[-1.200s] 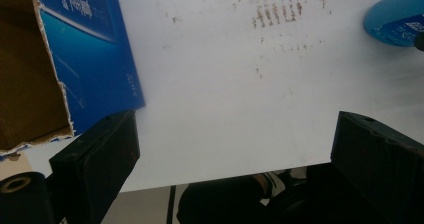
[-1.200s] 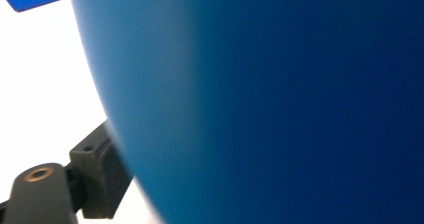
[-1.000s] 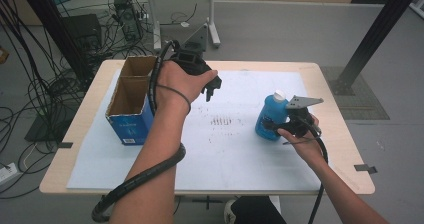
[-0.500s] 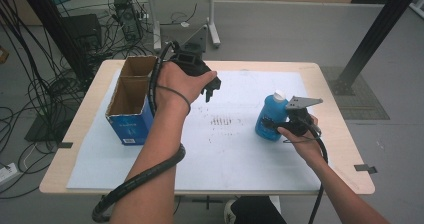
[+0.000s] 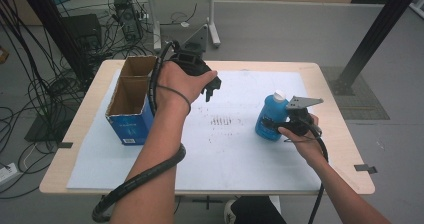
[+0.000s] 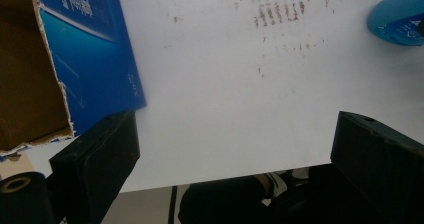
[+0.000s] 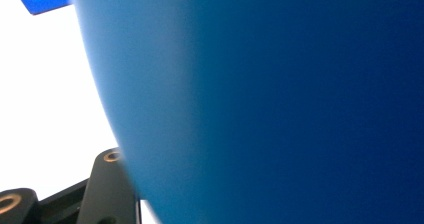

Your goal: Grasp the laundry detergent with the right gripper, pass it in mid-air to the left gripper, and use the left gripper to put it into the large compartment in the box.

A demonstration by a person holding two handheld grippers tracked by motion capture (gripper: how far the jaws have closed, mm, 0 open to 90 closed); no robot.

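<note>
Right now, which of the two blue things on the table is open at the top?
The blue cardboard box at the left of the table: its top is open, showing the brown inside. The blue bottle at the right has a white cap on.

Between the open blue box (image 5: 131,104) and the blue bottle (image 5: 270,116) we see a wide free white mat (image 5: 235,149); only these two stand there.

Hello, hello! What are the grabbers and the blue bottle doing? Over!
Right gripper jaws just closed on blue bottle, upright on the white sheet. Left gripper open, above the sheet beside the open box. Nothing between bottle and box.
</note>
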